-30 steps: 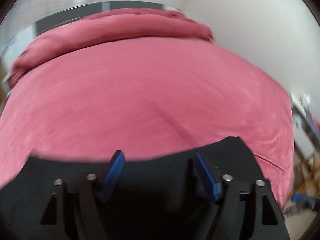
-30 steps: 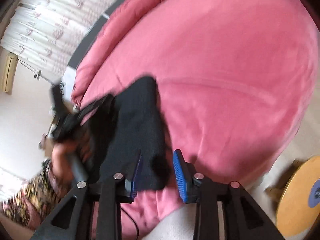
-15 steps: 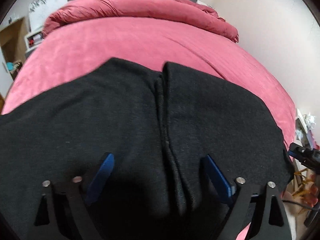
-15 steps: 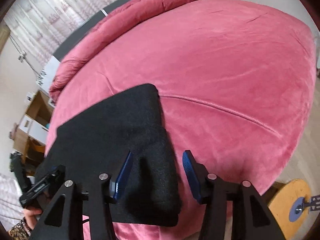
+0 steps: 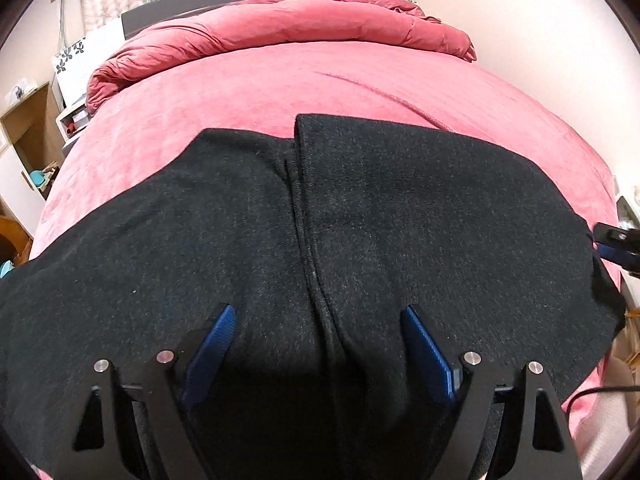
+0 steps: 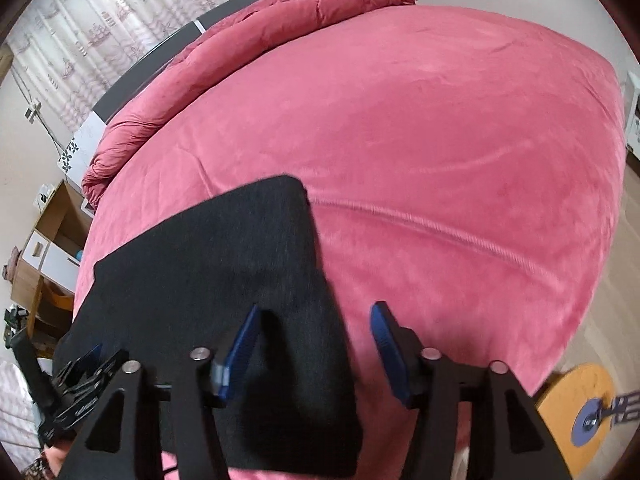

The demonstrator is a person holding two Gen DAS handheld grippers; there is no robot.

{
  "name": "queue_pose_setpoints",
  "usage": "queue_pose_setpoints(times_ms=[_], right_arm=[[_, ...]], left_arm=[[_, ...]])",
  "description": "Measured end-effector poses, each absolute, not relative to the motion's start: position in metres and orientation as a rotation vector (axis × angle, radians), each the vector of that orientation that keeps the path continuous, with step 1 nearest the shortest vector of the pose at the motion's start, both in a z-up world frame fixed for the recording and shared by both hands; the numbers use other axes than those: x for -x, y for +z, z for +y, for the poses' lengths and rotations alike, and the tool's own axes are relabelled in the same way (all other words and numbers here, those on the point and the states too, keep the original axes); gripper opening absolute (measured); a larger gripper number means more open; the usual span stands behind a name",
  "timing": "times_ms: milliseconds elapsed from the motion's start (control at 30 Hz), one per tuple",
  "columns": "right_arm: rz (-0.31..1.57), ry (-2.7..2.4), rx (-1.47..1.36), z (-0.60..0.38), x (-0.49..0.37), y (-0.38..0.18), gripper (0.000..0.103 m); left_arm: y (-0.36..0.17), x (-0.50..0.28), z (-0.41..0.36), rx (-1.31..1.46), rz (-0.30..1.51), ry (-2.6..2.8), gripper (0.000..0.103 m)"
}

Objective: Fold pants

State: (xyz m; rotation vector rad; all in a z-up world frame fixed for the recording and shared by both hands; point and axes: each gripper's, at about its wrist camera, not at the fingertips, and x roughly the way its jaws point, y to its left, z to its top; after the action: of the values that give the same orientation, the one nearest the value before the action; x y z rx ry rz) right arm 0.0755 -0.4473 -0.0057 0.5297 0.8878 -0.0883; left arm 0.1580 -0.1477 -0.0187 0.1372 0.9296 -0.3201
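Nearest, left gripper (image 5: 316,354) held low over black pants (image 5: 360,232), blue pads spread wide, nothing pinched between them; jaws lately narrowed slightly. Right gripper (image 6: 314,344) beside it, poised over the pants' right-hand edge, jaws apart and lately widening, one pad above the cloth, the other above bare bedspread, no cloth clamped.

Pants spread flat on the near part of a pink bed (image 6: 440,140), two legs side by side, seam running away down the middle. Far hems ending in two straight edges, the right hem reaching slightly farther than the left. Right side edge straight and clean.

Beyond the pants, broad bare bedspread, crossed by one raised seam. Farther still, rolled pink duvet (image 5: 280,28) along the head of the bed, dark headboard (image 5: 200,0) behind it, then patterned curtains (image 6: 80,40).
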Motion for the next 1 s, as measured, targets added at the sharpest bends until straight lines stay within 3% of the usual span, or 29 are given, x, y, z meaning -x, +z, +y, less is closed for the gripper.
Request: queue_pose_setpoints(times_ms=[733,900,1000], right_arm=[[0.921,0.157,-0.709,-0.467,-0.125,-0.045,0.063],[0.92,0.223,-0.779,-0.475,-0.119,-0.05,0.063],[0.924,0.293,-0.794,-0.477,-0.12,-0.054,0.063]], left_arm=[[-0.003,-0.123,-0.072,0.029,1.009,-0.344,0.083],[-0.003,-0.116,-0.065,0.125,1.038,-0.457,0.065],[-0.009,-0.111,-0.085,-0.016,1.025,-0.494,0.042]])
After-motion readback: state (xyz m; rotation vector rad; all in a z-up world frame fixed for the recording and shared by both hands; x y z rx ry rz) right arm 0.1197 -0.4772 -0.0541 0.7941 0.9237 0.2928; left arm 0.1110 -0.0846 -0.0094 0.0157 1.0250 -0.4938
